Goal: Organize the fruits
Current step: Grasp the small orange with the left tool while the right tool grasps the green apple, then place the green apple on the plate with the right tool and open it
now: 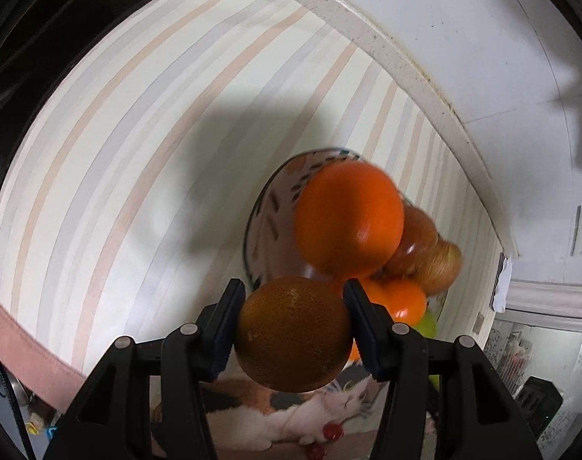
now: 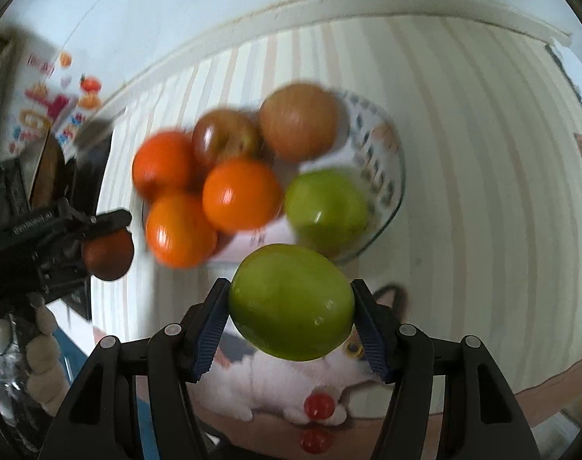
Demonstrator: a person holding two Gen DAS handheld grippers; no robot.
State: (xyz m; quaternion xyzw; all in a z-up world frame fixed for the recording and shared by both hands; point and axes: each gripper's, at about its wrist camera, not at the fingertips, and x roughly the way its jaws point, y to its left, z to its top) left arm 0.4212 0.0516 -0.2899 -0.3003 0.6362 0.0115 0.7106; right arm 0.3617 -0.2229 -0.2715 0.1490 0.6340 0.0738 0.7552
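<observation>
My left gripper (image 1: 293, 326) is shut on a dark orange (image 1: 293, 326), held above the striped tablecloth (image 1: 118, 153) beside the glass fruit bowl (image 1: 264, 211). From the right wrist that same left gripper (image 2: 110, 245) shows at the far left with the orange (image 2: 107, 255), a hand around its handle. My right gripper (image 2: 291, 306) is shut on a green apple (image 2: 291, 301) just in front of the bowl (image 2: 390, 191). The bowl holds three oranges (image 2: 241, 193), two reddish apples (image 2: 298, 120) and another green apple (image 2: 325, 209).
The striped cloth (image 2: 482, 191) covers the table up to a pale edge strip (image 2: 329, 11) by the wall. A printed cat picture (image 2: 310, 383) with red cherries lies under the grippers. A colourful box (image 2: 49, 107) stands at the far left.
</observation>
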